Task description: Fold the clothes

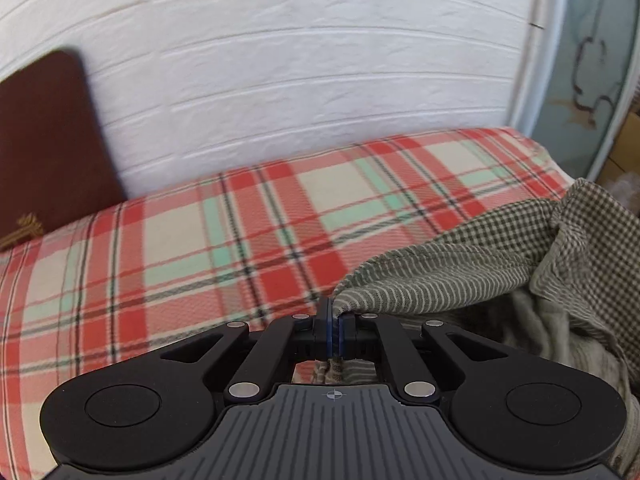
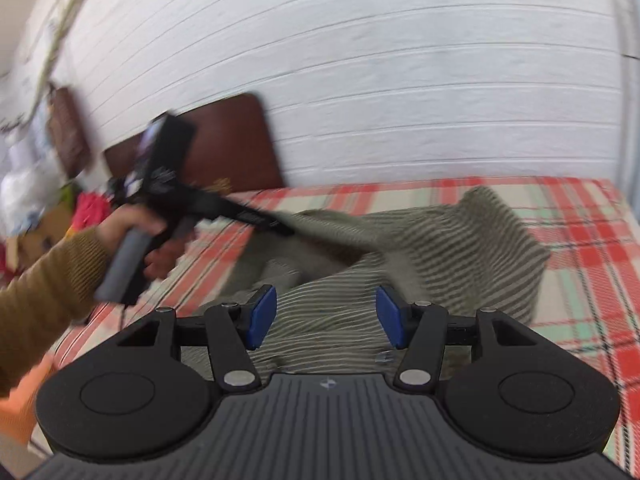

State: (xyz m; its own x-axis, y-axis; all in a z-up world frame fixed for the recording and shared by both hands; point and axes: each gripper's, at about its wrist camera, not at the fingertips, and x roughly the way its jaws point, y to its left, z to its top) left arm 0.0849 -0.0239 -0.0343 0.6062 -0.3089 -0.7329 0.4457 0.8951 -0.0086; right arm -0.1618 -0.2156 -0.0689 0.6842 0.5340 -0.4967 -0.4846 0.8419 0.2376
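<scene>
A green-and-cream checked garment [image 1: 480,264] lies crumpled on the plaid bed cover [image 1: 180,248]. My left gripper [image 1: 333,320] is shut on an edge of the garment and holds it lifted over the bed. In the right wrist view the garment [image 2: 440,248] is spread in a heap on the bed, blurred by motion. My right gripper [image 2: 326,316] is open and empty just above the garment's near part. The left gripper [image 2: 280,226] shows there too, held by a hand at the left, its tip at the garment's far edge.
A white panelled wall [image 1: 300,60] runs behind the bed. A dark brown headboard [image 1: 44,140] stands at the left, also in the right wrist view [image 2: 236,144]. A pale door frame [image 1: 532,60] is at the right. Clutter [image 2: 36,184] lies beyond the bed's left side.
</scene>
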